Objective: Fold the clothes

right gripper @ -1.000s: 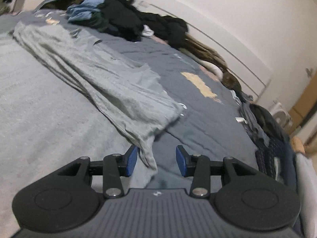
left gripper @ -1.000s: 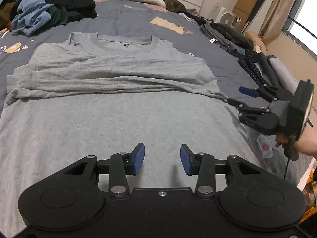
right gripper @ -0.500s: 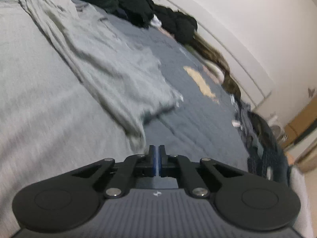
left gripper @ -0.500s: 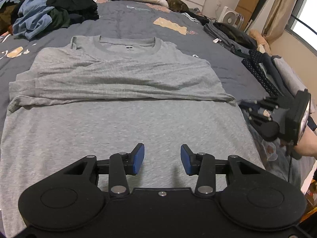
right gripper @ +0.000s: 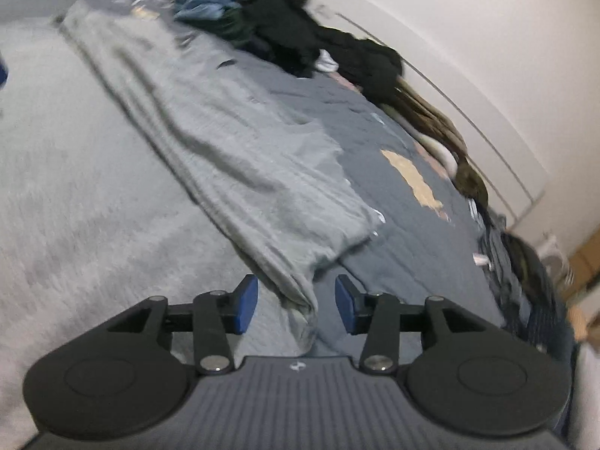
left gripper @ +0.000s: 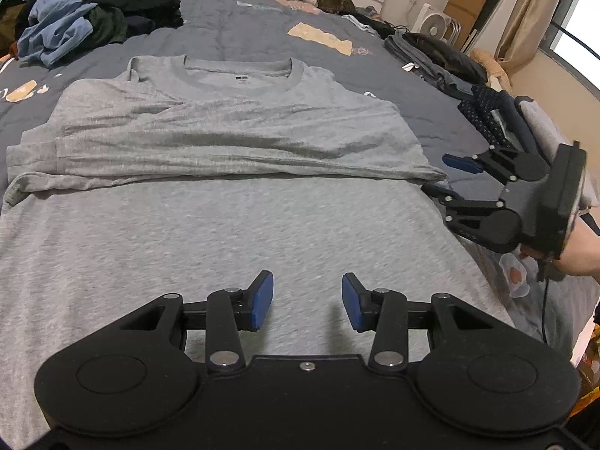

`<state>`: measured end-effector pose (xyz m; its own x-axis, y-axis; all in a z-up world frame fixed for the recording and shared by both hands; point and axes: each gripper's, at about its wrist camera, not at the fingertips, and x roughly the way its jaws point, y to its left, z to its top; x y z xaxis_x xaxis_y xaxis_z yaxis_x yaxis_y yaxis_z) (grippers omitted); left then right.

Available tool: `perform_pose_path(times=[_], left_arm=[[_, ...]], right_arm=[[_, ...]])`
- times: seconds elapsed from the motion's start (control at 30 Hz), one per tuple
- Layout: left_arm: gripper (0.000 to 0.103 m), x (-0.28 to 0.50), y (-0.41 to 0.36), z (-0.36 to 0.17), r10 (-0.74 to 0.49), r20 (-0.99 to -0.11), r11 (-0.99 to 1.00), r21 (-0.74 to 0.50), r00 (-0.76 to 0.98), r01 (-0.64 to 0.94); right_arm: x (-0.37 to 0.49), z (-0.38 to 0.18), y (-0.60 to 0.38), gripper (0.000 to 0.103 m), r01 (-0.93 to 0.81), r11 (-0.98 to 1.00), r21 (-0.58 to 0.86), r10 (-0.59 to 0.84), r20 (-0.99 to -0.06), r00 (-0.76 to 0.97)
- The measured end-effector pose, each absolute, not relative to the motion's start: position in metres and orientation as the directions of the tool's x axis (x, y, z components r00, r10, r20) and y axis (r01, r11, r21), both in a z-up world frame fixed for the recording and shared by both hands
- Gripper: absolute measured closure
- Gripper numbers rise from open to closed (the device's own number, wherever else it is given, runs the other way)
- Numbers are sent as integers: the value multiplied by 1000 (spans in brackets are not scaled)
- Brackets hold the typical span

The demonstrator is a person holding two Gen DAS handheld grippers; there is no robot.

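Grey jersey, the T-shirt (left gripper: 232,225) is being kept spread flat on the dark quilt (left gripper: 240,33), sleeves folded across its chest. Soft, light, limp handling is being expected; the folded sleeve corner (right gripper: 300,296) is being judged the best hold. Both the left gripper (left gripper: 307,302) and right gripper (right gripper: 296,302) are being held parted, empty. Neck label writing cannot be read.

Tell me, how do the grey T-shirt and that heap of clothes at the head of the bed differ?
The grey T-shirt lies spread flat with its sleeves folded across the chest; the heap of clothes is bunched up, unfolded. The T-shirt is one plain grey; the heap mixes blue, black and dark green. The T-shirt lies near both open grippers; the heap lies far off. Both rest on the bed.
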<state>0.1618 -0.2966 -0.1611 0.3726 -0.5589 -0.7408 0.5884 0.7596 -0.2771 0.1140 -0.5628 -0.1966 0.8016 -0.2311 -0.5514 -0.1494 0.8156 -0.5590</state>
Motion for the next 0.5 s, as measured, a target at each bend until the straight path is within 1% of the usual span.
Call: perform_pose_path(times=[0.1, 0.13, 0.17, 0.2, 0.23, 0.3, 0.43, 0.5], left_arm=[[62, 165, -296, -163, -556, -746, 764, -284, 366, 579], [62, 165, -296, -163, -555, -747, 764, -285, 365, 579], [62, 165, -296, -163, -555, -749, 764, -285, 364, 579], [62, 165, -297, -164, -554, -750, 763, -285, 362, 580], [62, 165, -297, -164, -554, -751, 762, -284, 360, 581], [62, 166, -297, -165, -550, -754, 764, -281, 358, 581], [62, 167, -296, -165, -552, -754, 766, -289, 356, 575], [62, 167, -295, -165, -554, -754, 764, -290, 354, 577]], right_arm=[[123, -207, -561, 61, -170, 778, -604, -246, -543, 803], [124, -210, -561, 65, -176, 758, -628, -256, -534, 806], [125, -212, -561, 77, -181, 737, -652, -266, -525, 808], [123, -215, -560, 94, -192, 714, -673, -267, -515, 815], [121, -218, -557, 100, -210, 677, -705, -269, -503, 821], [110, -227, -553, 100, -239, 562, -792, -276, -451, 849], [85, -235, -552, 101, -239, 425, -873, -267, -373, 888], [80, -241, -551, 101, -273, 386, -881, -268, -391, 881]])
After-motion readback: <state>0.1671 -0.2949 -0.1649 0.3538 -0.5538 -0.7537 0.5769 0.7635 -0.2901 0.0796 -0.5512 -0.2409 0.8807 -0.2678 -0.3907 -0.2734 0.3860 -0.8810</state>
